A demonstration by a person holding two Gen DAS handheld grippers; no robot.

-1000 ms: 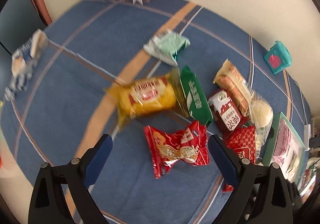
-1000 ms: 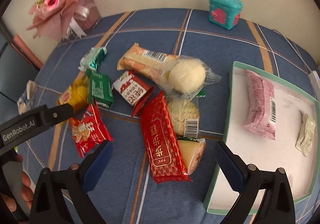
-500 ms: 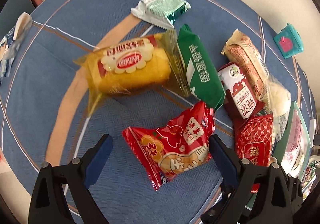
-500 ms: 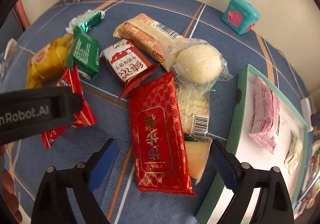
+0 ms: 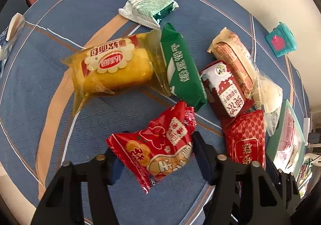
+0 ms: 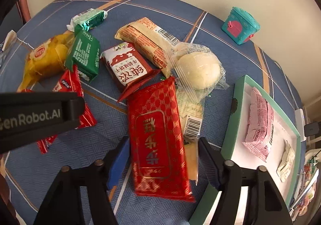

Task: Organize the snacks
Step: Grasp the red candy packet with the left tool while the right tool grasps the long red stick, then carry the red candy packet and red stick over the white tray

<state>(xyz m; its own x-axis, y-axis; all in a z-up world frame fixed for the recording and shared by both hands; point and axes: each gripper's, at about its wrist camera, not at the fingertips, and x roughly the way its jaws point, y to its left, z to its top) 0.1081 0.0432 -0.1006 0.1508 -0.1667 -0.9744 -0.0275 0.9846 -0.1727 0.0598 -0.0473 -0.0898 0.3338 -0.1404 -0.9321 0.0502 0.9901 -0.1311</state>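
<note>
Far left of the left wrist view: blue plaid desk, bare toward the near left edge, giving room to draw back.

Item 1. Yellow bread pack, centre left, lying flat, its clear end seal touching the green pack.

Item 2. Mint wafer pack, upper centre, apart from the heap.

Item 3. Red rice-cracker pack, lower centre, between the fingers of the left gripper. Fingers are drawn in against both sides of the pack; grip looks made, pack resting on or just off the desk, which I cannot tell.

Item 4. Red-and-white pack and tan bar, right of centre, overlapping.

Right wrist view, left to right: the left gripper's black body crosses the left edge. Long red pack, lower centre, overlying a pale wedge pack; the right gripper brackets both, fingers narrowed, contact on the red pack uncertain. White bun above. Green-rimmed tray, right edge, holds a pink pack with much white floor free, the likely destination. Its near rim stands just beside the right finger: lift before crossing.
</note>
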